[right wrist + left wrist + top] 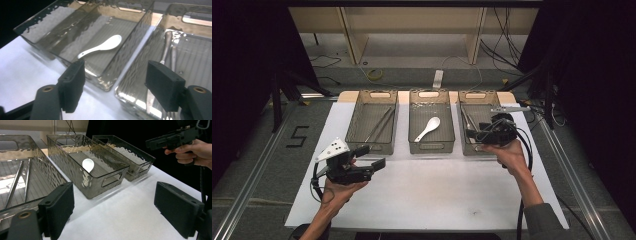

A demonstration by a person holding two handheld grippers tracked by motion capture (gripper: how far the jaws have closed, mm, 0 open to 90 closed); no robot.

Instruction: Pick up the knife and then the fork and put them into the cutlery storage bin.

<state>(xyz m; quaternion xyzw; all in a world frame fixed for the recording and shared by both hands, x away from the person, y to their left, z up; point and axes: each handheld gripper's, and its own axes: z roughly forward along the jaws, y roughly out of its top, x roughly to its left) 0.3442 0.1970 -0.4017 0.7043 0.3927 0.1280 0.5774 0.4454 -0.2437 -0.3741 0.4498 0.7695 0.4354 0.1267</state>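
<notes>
We see three clear bins in a row along the far edge of the counter (pixel 422 200), which is covered in white. The right tongs (pixel 469 134) hang over the near end of the right bin (pixel 479 125), just inside its near wall, held by the right hand (pixel 511 155) coming in from the counter's near right corner. Their jaws stand wide with nothing between them. In the right gripper view, the right tongs (pixel 116 85) look down on metal cutlery (pixel 167 47) lying lengthwise in that bin – the pieces sit side by side on the ribbed floor, below the open jaws and untouched by the pads.

The middle bin (pixel 432 127) holds a white spoon (pixel 428 128), lying at a slant with its bowl toward the far right and its handle toward the near left. The left bin (pixel 372 127) holds long thin metal sticks (pixel 379 125), laid lengthwise.

The left tongs (pixel 371 156) sit low near the near left part of the counter, in front of the left bin and apart from it, gripped by the left hand (pixel 339 187). Their jaws are also wide and empty – in the left gripper view, the left tongs (pixel 113 207) frame bare white counter between the two black pads.
</notes>
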